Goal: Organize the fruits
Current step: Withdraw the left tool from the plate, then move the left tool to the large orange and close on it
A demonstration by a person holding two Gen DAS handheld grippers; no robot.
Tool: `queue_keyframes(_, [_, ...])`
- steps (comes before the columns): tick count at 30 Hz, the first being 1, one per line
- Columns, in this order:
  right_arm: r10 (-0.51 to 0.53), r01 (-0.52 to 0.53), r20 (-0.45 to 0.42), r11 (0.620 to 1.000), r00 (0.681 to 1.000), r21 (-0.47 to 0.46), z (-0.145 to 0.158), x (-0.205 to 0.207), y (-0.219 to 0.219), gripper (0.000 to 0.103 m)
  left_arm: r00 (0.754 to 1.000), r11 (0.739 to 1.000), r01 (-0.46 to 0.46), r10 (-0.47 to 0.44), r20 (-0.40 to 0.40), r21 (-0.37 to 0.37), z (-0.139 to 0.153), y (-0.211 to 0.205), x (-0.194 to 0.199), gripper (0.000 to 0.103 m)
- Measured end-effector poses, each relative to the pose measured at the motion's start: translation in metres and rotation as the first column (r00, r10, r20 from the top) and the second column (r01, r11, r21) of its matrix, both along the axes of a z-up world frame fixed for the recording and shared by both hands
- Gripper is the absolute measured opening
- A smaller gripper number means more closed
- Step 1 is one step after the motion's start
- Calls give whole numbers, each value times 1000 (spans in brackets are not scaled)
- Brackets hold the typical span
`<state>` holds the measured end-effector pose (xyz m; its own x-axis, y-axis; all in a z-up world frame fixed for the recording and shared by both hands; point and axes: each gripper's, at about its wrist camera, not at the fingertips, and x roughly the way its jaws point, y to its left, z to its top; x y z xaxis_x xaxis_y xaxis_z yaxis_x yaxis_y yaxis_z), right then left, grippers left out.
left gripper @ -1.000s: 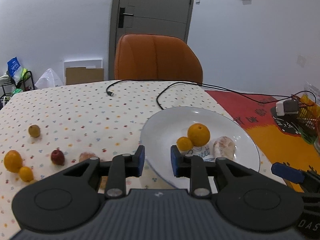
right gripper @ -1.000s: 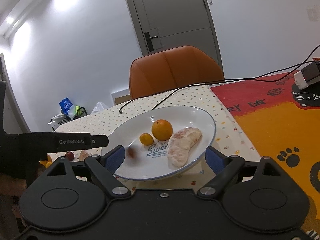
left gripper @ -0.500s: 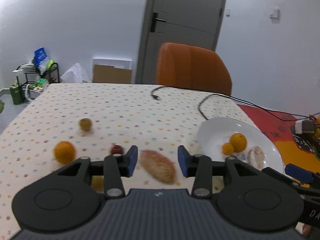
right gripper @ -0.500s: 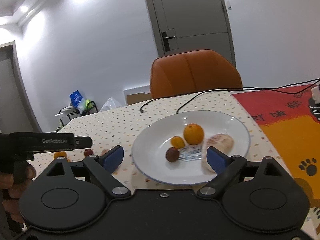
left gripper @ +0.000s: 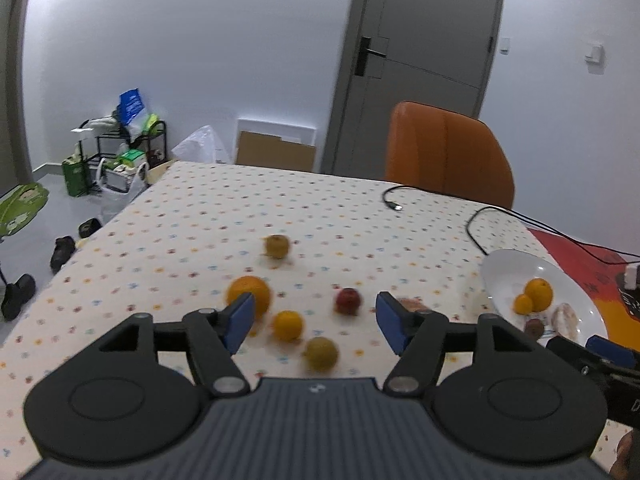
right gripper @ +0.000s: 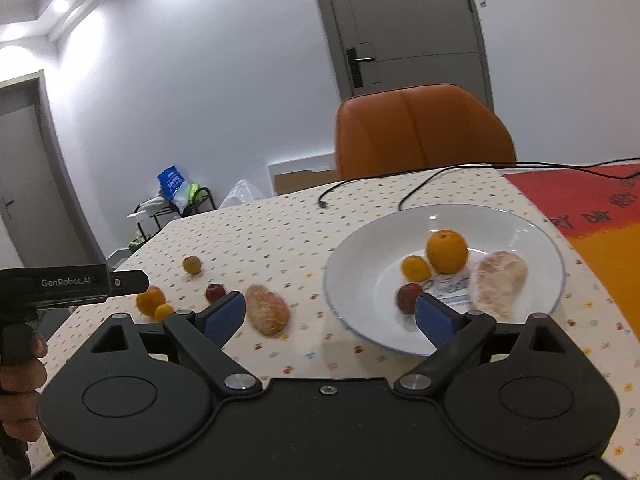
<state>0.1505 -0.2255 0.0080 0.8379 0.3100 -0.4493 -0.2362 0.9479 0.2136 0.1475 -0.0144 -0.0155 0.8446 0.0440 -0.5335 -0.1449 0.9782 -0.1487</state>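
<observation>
Two grippers hung over the dotted tablecloth (right gripper: 280, 232) as we sorted fruit. Our left gripper (left gripper: 312, 316) stood wide apart with nothing between its jaws, above a loose cluster: a big orange (left gripper: 249, 293) at 9 o'clock of a small orange (left gripper: 287, 325), a red fruit (left gripper: 348, 301) at 2 o'clock, a yellow-green fruit (left gripper: 321, 354) at 5 o'clock, and another yellow-green one (left gripper: 277, 245) farther off at 12. Our right gripper (right gripper: 330, 316) was likewise spread wide and empty, just before the white plate (right gripper: 352, 256). On the plate lay an orange (right gripper: 447, 251), a small one (right gripper: 416, 268) touching it at 8 o'clock, a dark red fruit (right gripper: 409, 297) near the rim, and a peeled segment (right gripper: 498, 282) at 3 o'clock. Another peeled piece (right gripper: 267, 314) lay on the cloth, at 9 o'clock of the plate. An orange chair (right gripper: 424, 132) stood behind the table.
</observation>
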Motion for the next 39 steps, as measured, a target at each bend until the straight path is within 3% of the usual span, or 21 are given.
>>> queue_keyframes(23, [162, -163, -26, 987, 986, -14, 1, 12, 65, 91, 995, 994, -102, 101, -22, -35, -14, 65, -10, 66])
queue_keyframes(39, [214, -216, -87, 976, 973, -14, -5, 38, 80, 70, 996, 995, -68, 63, -67, -72, -30, 65, 25, 63])
